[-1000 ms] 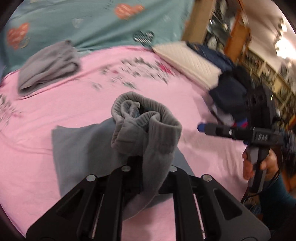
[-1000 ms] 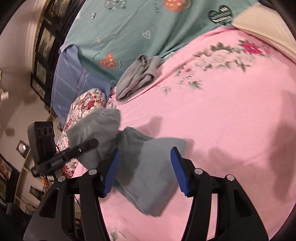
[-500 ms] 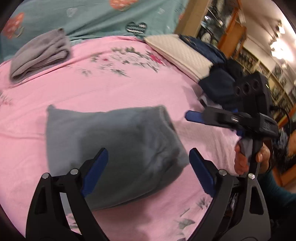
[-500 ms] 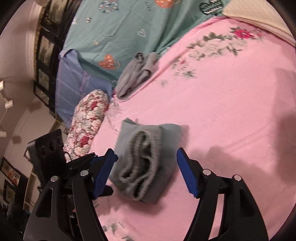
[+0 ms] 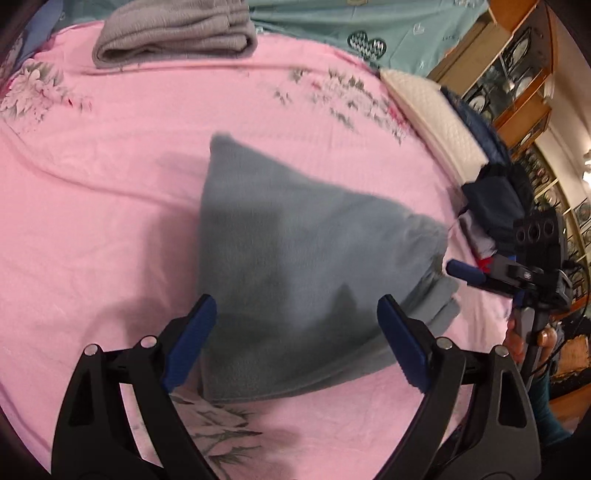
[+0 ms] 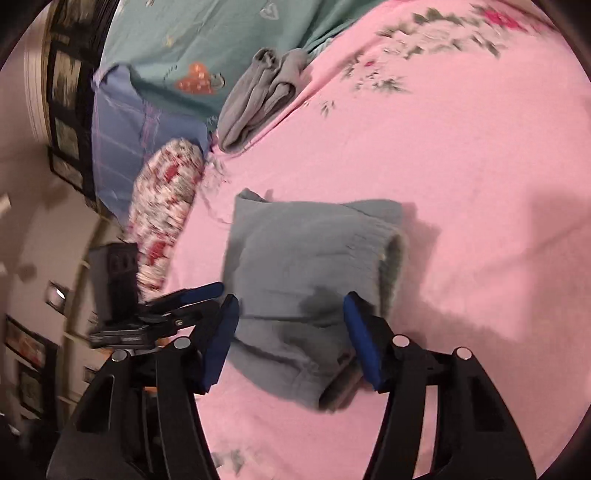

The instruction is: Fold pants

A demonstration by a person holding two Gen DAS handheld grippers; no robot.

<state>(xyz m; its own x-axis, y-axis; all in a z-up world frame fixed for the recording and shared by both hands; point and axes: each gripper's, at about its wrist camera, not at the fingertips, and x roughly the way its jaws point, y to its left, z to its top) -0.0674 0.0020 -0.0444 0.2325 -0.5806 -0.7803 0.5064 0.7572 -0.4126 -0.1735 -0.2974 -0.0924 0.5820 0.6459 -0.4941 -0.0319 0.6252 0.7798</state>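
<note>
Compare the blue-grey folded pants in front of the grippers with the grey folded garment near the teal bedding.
The blue-grey pants lie near, between open jaws; the grey garment lies far back by the teal bedding. The pants are bluish and smooth, the garment paler and ribbed. Both are folded on the pink sheet.

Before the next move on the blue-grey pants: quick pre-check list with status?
1. Left gripper released: ok, jaws have just been opening, pads clear of the cloth.
2. Right gripper released: ok, jaws have just been opening, nothing pinched.
3. Blue-grey pants folded into a compact bundle on the pink sheet: ok.
4. Bundle edges aligned: not ok, lower layers stick out at one corner.
5. Clear of the folded grey garment: ok, well apart.
</note>
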